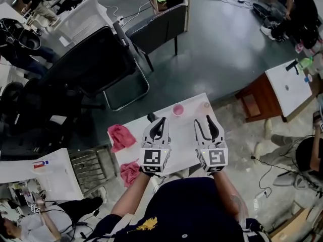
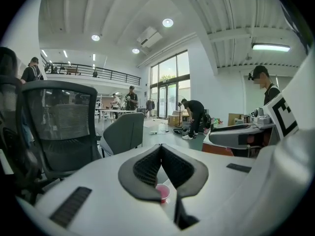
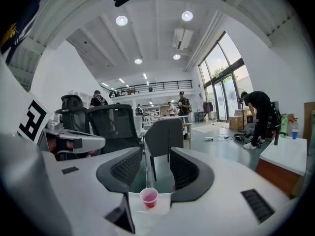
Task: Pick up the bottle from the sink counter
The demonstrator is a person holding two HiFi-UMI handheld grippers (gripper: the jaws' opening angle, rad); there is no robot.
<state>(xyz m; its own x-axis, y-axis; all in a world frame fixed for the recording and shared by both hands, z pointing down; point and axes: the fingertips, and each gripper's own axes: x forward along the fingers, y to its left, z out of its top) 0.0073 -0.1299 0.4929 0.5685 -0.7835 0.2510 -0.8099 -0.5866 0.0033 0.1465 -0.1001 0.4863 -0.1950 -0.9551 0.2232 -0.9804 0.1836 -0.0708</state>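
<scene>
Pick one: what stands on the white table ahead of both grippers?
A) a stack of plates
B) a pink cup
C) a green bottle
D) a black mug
B: a pink cup stands near the far edge of the white table, and both gripper views show it just past the jaws.

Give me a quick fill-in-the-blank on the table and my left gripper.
The cup on the table is ___ in colour.
___ pink cloths lie at the table's left edge.
The left gripper has its fingers ___, with nothing between them.
Missing words: pink; two; shut.
</scene>
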